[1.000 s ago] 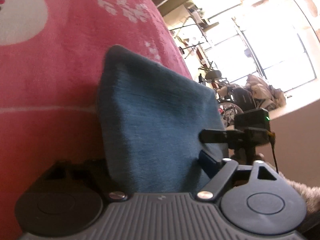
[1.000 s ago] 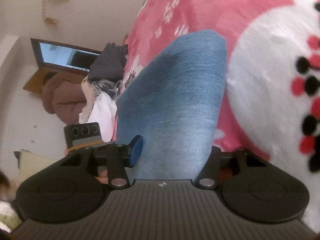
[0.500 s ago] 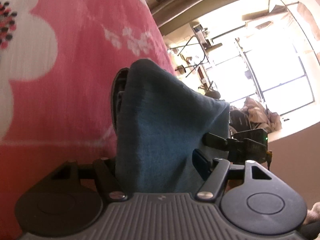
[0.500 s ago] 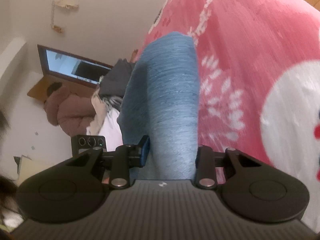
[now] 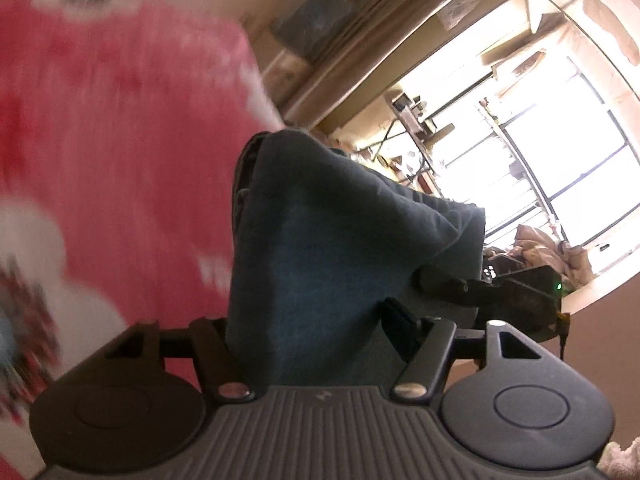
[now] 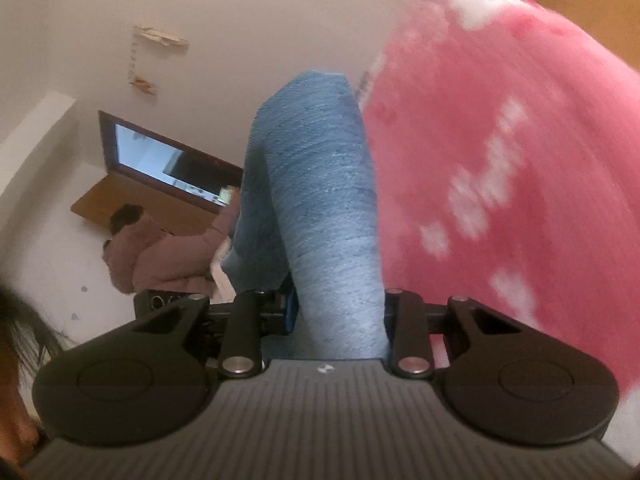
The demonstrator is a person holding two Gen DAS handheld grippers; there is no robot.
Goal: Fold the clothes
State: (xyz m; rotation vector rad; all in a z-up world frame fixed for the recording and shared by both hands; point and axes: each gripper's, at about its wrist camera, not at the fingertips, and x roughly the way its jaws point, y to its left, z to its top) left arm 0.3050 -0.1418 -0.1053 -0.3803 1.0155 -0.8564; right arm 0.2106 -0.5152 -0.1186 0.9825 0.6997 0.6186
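A blue denim garment (image 5: 328, 256) is lifted off the pink blanket (image 5: 120, 140). My left gripper (image 5: 312, 344) is shut on a thick fold of it, the cloth bulging up between the fingers. In the right wrist view the same denim (image 6: 332, 220) rises as a rolled column, lighter blue, and my right gripper (image 6: 340, 320) is shut on its lower end. The fingertips of both grippers are hidden by cloth. The pink blanket (image 6: 500, 160) with white marks lies to the right of the denim there.
A bright window and cluttered shelves (image 5: 500, 140) lie beyond the left gripper. A tripod-mounted device with a green light (image 5: 528, 292) stands close on the right. In the right wrist view a dark framed screen (image 6: 168, 160) and a brownish-pink jacket (image 6: 160, 256) are by the wall.
Both grippers have risen and tilted away from the blanket, carrying the denim up. The cloth has bunched narrower between the fingers. More of the room and less of the blanket shows.
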